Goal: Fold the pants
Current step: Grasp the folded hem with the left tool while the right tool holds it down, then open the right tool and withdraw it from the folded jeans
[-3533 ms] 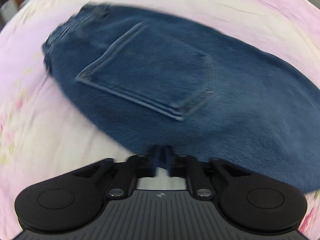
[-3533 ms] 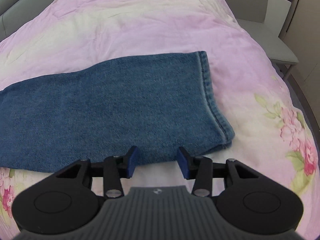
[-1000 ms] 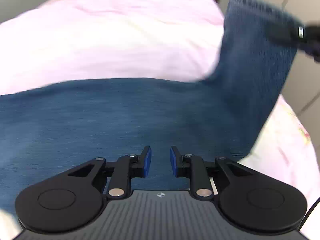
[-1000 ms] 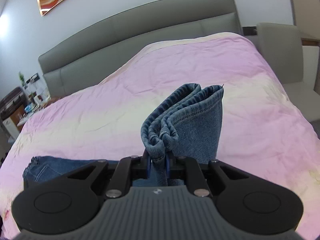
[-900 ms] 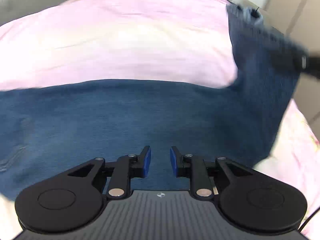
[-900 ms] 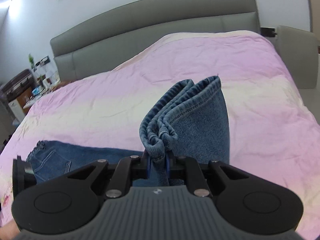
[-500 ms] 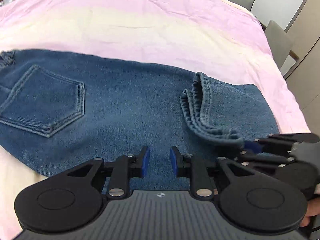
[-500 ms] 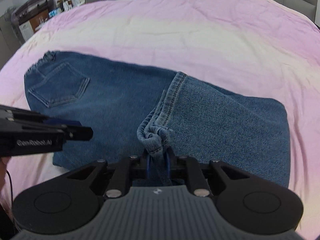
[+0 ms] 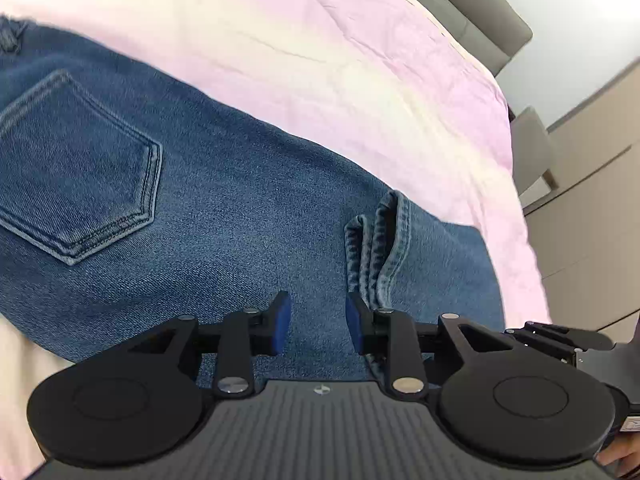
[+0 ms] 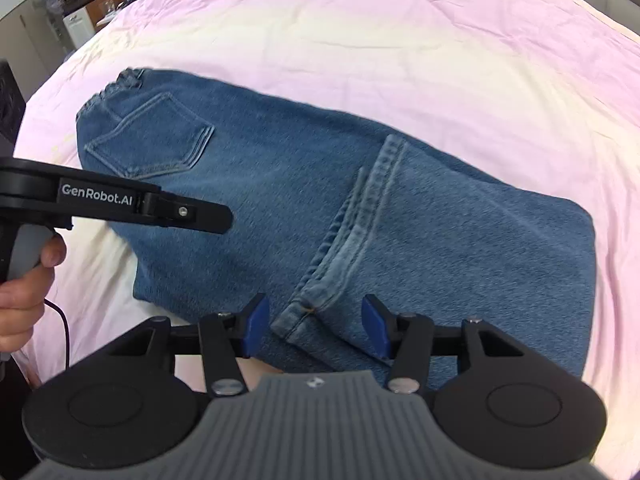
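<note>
Now the blue denim pants [image 10: 420, 216] lie folded over on the pink bedspread [image 10: 360, 40], the leg ends brought back onto the thigh part so that the stitched hems [image 10: 352, 236] cross the cloth ahead of both tools; the back pocket [image 10: 152, 140] shows face up at the far left. The right gripper [image 10: 312, 326] has just been opening and stands released, about half spread, the hem corner lying loose between its blue pads, which do not press on it. The left gripper [image 9: 318, 328] has also just opened a little, its jaws apart over flat denim and clasping nothing, the bunched hems [image 9: 376, 248] just beyond its right pad. A hand [image 10: 24, 292] holds the left tool's grip
</note>
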Available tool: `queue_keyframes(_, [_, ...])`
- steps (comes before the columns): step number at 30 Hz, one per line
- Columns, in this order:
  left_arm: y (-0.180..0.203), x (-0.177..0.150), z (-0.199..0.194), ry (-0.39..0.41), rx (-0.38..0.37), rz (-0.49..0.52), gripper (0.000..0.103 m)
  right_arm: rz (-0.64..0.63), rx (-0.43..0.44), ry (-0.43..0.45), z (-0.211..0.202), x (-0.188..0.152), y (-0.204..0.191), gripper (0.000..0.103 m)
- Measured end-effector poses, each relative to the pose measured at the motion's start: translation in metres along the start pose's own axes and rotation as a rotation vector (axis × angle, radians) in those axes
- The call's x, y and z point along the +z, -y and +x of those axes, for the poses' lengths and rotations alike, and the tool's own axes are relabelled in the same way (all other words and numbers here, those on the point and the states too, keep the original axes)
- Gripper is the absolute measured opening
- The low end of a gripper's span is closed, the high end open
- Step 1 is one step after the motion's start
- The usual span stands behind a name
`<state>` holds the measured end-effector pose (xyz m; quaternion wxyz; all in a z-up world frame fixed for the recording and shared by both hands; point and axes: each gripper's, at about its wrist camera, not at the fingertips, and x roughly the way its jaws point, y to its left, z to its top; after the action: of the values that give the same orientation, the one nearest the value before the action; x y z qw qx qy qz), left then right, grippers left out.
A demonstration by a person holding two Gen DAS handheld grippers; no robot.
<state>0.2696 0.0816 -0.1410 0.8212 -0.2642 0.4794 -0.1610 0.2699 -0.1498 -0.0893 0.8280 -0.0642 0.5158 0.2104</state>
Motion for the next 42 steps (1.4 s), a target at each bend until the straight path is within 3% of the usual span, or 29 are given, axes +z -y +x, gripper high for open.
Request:
queue_keyframes(3, [-0.01, 0.004, 0.012, -0.03, -0.065, -0.06, 0.033, 0.061, 0.008, 0.007, -0.001, 0.007, 0.014, 0.047])
queue_keyframes(7, [0.0, 0.001, 0.023, -0.061, -0.072, -0.022, 0.033, 0.166, 0.06, -0.047, 0.028, 0.016, 0.02, 0.041])
queue_keyframes(10, [0.005, -0.003, 0.031, -0.085, -0.088, -0.002, 0.033, 0.196, 0.023, -0.086, 0.045, 0.014, 0.018, 0.019])
queue_keyframes(11, [0.007, -0.003, 0.034, -0.094, -0.095, 0.003, 0.033, 0.203, 0.03, -0.083, 0.046, 0.013, 0.019, 0.017])
queue_keyframes(15, [0.011, -0.003, 0.043, -0.121, -0.145, -0.019, 0.034, 0.216, 0.087, -0.033, 0.025, 0.008, 0.025, 0.009])
queue_keyframes(19, [0.011, -0.003, 0.053, -0.123, -0.178, -0.071, 0.049, 0.169, 0.155, -0.019, -0.002, 0.0, 0.024, 0.009])
queue_keyframes(20, [0.011, -0.003, 0.056, -0.129, -0.182, -0.082, 0.049, 0.165, 0.167, -0.024, -0.003, -0.002, 0.025, 0.002])
queue_keyframes(28, [0.021, -0.009, 0.08, -0.166, -0.12, -0.067, 0.052, 0.216, 0.183, -0.04, 0.034, -0.015, 0.023, 0.003])
queue_keyframes(34, [0.043, -0.013, 0.105, -0.167, -0.019, 0.043, 0.049, 0.207, 0.191, -0.041, 0.051, -0.02, 0.022, 0.003])
queue_keyframes(39, [0.048, -0.016, 0.11, -0.151, 0.001, 0.076, 0.031, 0.197, 0.189, -0.025, 0.05, -0.021, 0.024, 0.005])
queue_keyframes(42, [0.053, -0.019, 0.107, -0.112, 0.001, 0.11, 0.022, 0.204, 0.19, -0.014, 0.039, -0.022, 0.027, 0.015])
